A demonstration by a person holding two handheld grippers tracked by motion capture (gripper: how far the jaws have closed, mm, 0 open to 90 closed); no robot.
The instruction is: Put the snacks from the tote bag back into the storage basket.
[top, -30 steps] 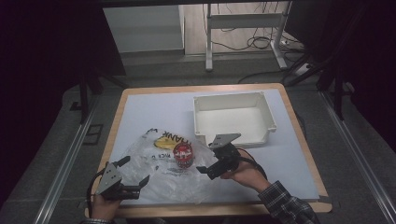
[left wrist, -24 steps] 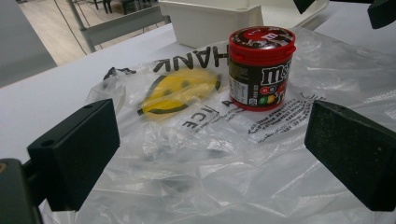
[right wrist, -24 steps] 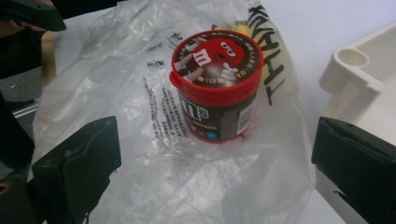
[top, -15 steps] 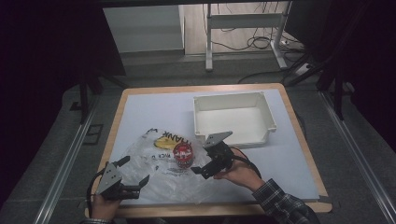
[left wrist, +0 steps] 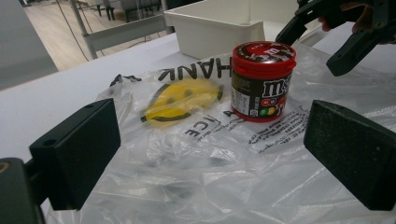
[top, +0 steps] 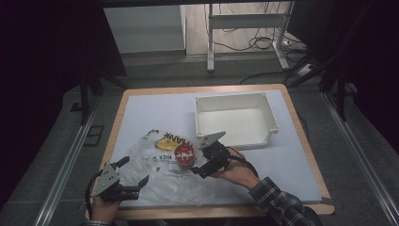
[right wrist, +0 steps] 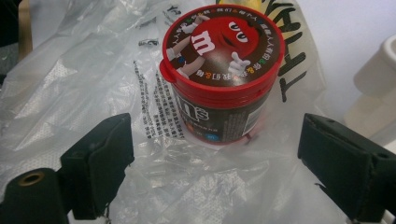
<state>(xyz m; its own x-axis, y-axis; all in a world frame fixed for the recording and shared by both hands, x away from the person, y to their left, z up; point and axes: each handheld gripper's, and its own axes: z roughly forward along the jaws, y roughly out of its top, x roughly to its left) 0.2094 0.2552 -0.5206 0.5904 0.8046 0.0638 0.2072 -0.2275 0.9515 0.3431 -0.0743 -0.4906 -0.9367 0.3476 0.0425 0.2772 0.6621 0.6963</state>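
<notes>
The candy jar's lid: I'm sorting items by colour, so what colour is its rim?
Red, around a brown printed top; the candy jar shows this best in the right gripper view.

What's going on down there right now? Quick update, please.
Right gripper closing toward the candy jar, not touching. Left gripper open over the plastic bag. Jar upright on bag. White bin behind, nothing in the way.

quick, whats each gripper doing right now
left gripper: open, holding nothing, over the plastic bag.
right gripper: open, jaws just been closing, candy jar ahead, not gripped.
</notes>
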